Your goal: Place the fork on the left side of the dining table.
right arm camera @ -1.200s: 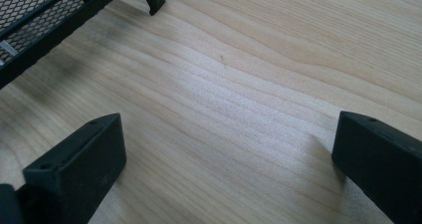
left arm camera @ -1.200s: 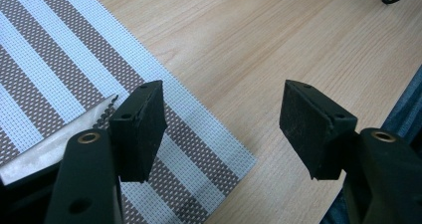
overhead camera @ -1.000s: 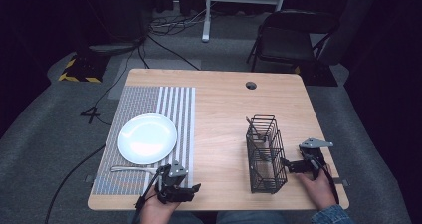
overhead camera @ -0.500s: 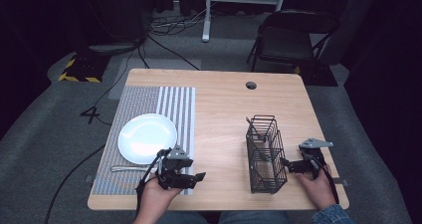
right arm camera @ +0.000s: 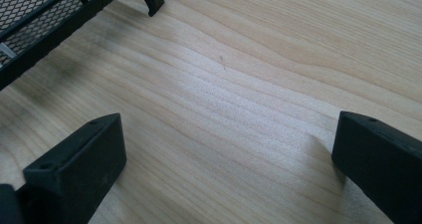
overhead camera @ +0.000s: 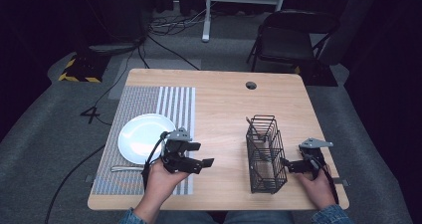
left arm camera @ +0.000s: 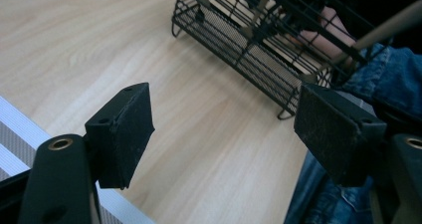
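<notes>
**Grippers both wide open, nothing held**

Placemat (overhead camera: 142,104) w/ stripes lay on the left part of the wood table (overhead camera: 224,99). White plate (overhead camera: 142,134) sat on it, and a fork or spoon (overhead camera: 124,168), too small to tell which, lay just below the plate near the table edge. Left gripper (overhead camera: 196,154) hung just right of the plate, over the mat's right edge. Its jaws had just been opening; they stood spread wide w/ nothing between them, pointing at the basket. Black wire basket (overhead camera: 266,154) stood upright on the right half of the table, w/ some cutlery inside. Right gripper (overhead camera: 287,165) was just beside the basket's right wall, low on the table, jaws spread wide over bare wood, holding nothing.
</notes>
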Demonstrator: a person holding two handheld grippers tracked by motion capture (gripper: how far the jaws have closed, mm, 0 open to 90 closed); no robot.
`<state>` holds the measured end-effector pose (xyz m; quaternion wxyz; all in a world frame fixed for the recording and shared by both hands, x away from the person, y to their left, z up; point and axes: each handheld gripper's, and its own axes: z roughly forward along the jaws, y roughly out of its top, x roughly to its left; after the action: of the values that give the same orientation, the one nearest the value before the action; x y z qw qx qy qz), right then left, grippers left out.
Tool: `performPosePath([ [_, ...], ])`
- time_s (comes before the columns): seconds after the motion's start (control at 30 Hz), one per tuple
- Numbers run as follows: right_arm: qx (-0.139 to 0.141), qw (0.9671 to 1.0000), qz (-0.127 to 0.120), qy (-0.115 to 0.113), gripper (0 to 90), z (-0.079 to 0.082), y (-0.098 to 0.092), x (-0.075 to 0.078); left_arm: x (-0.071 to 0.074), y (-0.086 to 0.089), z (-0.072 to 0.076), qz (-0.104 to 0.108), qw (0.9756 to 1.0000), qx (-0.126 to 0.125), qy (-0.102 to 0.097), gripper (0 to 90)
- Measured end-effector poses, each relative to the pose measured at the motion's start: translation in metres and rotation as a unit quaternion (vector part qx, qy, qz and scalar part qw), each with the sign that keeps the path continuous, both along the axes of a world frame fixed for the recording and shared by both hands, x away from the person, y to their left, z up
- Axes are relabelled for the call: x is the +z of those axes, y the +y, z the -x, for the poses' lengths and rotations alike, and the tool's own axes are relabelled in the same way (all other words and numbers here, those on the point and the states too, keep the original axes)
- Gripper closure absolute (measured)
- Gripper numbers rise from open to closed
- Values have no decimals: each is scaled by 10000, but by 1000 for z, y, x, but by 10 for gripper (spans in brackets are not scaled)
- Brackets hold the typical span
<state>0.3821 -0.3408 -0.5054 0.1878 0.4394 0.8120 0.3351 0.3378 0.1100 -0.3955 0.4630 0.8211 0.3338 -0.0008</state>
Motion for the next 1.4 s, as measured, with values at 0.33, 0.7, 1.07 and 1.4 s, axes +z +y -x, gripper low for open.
performPosePath([
  [0.33,-12,10000,-10,-1,5,-1,1,0,22,-20,-27,-119,9994,214,-262,353],
  [0.7,-10,10000,-9,-2,5,-1,1,0,43,-51,-47,-275,9984,306,-387,420],
  [1.07,-6,10000,-3,-11,14,1,0,0,50,-86,-61,-327,9981,143,-495,447],
  [1.4,-8,10000,-8,-11,15,1,0,0,44,-107,-74,-401,9978,129,-518,450],
])
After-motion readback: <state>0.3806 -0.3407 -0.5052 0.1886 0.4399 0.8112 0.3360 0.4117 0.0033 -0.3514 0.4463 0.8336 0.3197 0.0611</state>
